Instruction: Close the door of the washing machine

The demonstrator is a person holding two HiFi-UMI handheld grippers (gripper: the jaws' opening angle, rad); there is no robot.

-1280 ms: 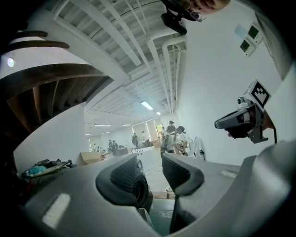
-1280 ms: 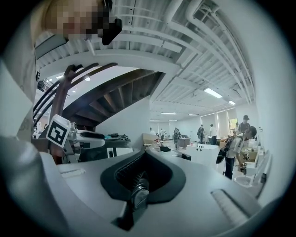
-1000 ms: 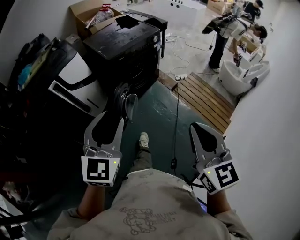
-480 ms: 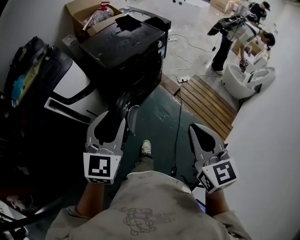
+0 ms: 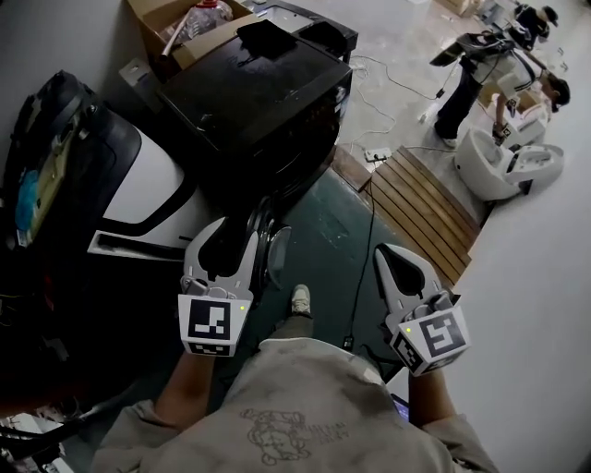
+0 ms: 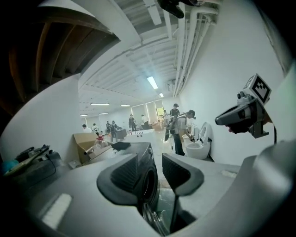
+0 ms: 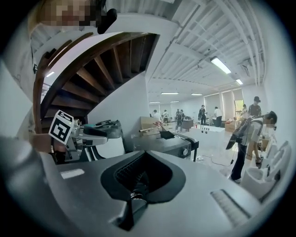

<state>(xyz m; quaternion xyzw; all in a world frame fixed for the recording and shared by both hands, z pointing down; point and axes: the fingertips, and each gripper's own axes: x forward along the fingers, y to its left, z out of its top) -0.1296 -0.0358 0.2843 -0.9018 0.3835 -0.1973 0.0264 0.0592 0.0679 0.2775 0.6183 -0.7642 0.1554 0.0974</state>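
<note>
Task thing: black front-loading washing machine (image 5: 259, 88), up-centre in head view, front facing the green floor (image 5: 323, 231).
Door: round glass door (image 5: 275, 254) with grey rim, swung out from the machine front, not shut.
Left gripper: left gripper (image 5: 231, 229) is released, jaws spread wide, nothing gripped.
Left gripper position: low by the machine front; in head view its right jaw overlaps the door rim. Contact can't be told.
Left gripper view: machine's round opening (image 6: 147, 183) shows in the gap between the jaws, door rim (image 6: 152, 221) low in that gap.
Right gripper: right gripper (image 5: 386, 260) is clenched, jaws pressed together, empty.
Right gripper position: over the floor, right of the person's leg, well apart from the machine and door.
Right gripper view: closed jaws point toward the machine top (image 7: 169, 141), far off.
Foot: light shoe (image 5: 300, 298) on the green floor, between the two grippers.
Cable: thin black cable (image 5: 358, 259) runs down the floor beside the shoe.
Platform: slatted wooden platform (image 5: 420, 199), right of the machine.
Box: open brown cardboard box (image 5: 166, 28) behind the machine.
Left side: white-and-black appliance (image 5: 138, 185), just beside the machine.
Background: standing person in dark trousers (image 5: 466, 83) near a white ceramic fixture (image 5: 503, 166), top right.
</note>
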